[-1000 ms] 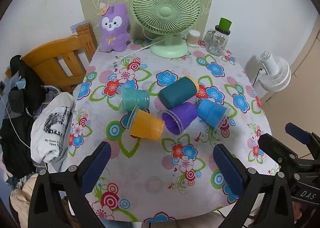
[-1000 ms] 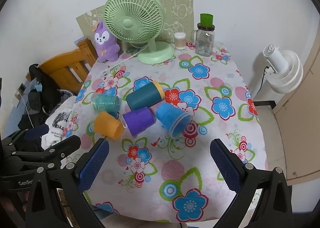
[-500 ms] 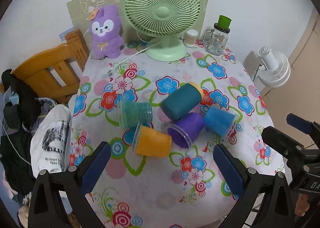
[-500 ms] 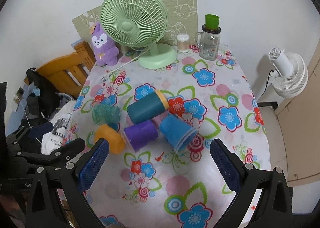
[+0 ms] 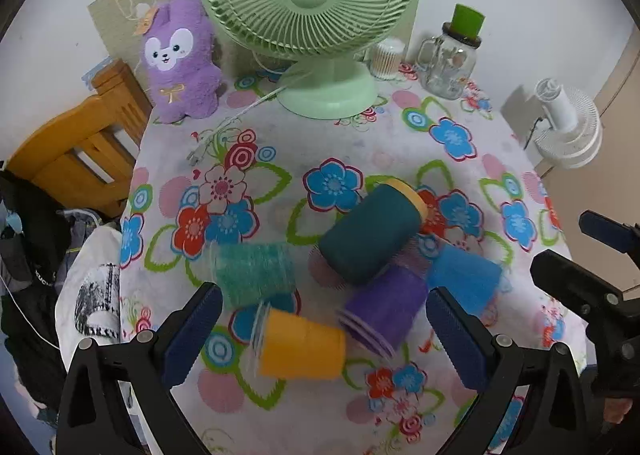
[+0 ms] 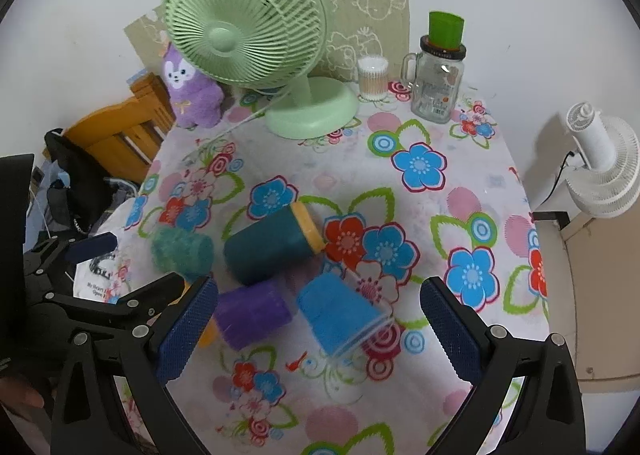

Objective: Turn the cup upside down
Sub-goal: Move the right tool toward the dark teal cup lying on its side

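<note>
- A wooden chair (image 5: 76,151) stands at the far left, against the edge of the worktop (image 5: 320,143), which carries a flower-print cloth.
- A purple plush toy (image 5: 180,59) sits upright at the worktop's back left, beside a pale green desk fan (image 5: 316,7).
- The left gripper (image 5: 322,339) hovers over the near edge with its fingers spread wide and nothing between them; the blue pads frame the cluster of cups.
- A teal glitter cup (image 5: 254,273) lies on its side at the left of the cluster, its surface speckled and translucent.
- An orange cup (image 5: 300,345) lies on its side just in front of it, mouth facing left, nearest the left gripper.
- A purple cup (image 5: 386,309) lies on its side to the right of the orange one, its ribbed rim pointing toward the camera.
- A dark teal tumbler (image 5: 370,233) with a yellow end lies tilted across the middle, resting over the purple cup.
- A blue cup (image 6: 340,317) lies on its side at the right of the cluster, clear rim pointing to the near right.
- The right gripper (image 6: 320,335) also hangs released, fingers far apart, above the blue and purple cups.
- A glass jar mug (image 6: 438,87) with a green cap stands at the back right.
- A white fan (image 6: 604,167) stands off the worktop at the far right.
</note>
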`<state>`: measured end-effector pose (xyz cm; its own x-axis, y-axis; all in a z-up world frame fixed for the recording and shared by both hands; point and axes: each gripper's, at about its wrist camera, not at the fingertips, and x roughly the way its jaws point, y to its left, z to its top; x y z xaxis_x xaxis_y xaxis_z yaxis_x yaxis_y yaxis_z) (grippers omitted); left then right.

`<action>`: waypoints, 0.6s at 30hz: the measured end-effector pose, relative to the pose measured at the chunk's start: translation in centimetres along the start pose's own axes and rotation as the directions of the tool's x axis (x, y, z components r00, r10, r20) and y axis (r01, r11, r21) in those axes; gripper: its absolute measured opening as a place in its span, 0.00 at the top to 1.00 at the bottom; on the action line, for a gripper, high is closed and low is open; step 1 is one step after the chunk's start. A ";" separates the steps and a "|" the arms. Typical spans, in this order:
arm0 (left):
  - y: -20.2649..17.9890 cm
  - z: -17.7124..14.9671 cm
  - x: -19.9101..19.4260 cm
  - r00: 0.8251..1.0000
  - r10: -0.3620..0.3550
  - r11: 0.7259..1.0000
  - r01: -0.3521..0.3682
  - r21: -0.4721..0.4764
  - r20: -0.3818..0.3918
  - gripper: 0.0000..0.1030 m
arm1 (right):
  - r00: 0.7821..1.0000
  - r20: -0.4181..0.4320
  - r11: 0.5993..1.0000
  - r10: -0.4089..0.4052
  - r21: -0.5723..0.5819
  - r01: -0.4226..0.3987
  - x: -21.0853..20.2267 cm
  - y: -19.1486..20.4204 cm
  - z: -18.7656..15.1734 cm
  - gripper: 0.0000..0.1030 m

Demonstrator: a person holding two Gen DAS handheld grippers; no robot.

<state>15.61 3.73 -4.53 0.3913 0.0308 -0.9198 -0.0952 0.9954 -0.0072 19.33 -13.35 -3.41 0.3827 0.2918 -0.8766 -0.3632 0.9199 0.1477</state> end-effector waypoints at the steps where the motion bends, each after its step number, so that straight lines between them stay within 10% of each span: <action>1: 0.0 0.4 0.6 1.000 -0.006 1.000 0.006 0.001 -0.008 0.00 | 1.000 -0.007 1.000 0.001 0.003 -0.001 0.5 -0.3 0.3 0.01; 18: -0.9 4.2 9.5 0.993 0.027 0.999 -0.022 0.050 -0.114 0.01 | 0.992 -0.126 0.998 0.025 0.060 -0.018 8.9 -3.9 2.6 0.01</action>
<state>23.24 3.51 -11.63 0.2820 0.0472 -0.9582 -0.0582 0.9978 0.0321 26.40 -13.65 -10.62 0.2636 0.2796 -0.9232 -0.3182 0.9287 0.1904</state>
